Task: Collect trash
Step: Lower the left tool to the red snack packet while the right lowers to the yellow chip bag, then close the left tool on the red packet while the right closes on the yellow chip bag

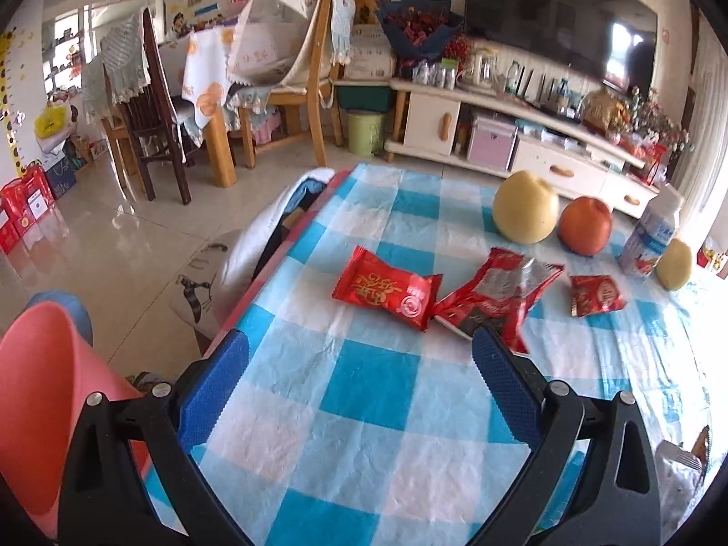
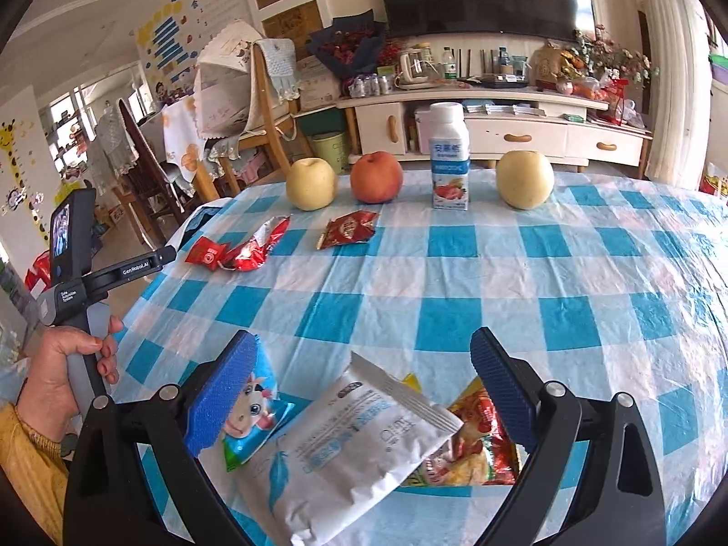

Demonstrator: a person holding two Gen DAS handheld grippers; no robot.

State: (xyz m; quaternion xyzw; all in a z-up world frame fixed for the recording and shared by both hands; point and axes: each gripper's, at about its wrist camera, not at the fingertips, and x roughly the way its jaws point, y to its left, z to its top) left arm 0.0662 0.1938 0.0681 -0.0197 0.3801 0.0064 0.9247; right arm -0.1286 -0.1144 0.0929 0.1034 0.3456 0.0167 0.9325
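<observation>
Left gripper [image 1: 359,346] fingers spread wide, holding nothing, right fingertip just short of torn red wrapper [image 1: 496,295]; second red wrapper [image 1: 386,286] ahead between fingers. Right gripper [image 2: 361,355] fingers spread wide over white packet [image 2: 355,446], touching nothing clearly; blue wrapper [image 2: 255,414] beside left finger.

Glossy foil wrappers [image 1: 386,289], crinkled tablecloth [image 1: 373,391]

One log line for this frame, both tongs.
left tongs: open, empty | right tongs: open over white packet | red wrappers untouched
</observation>
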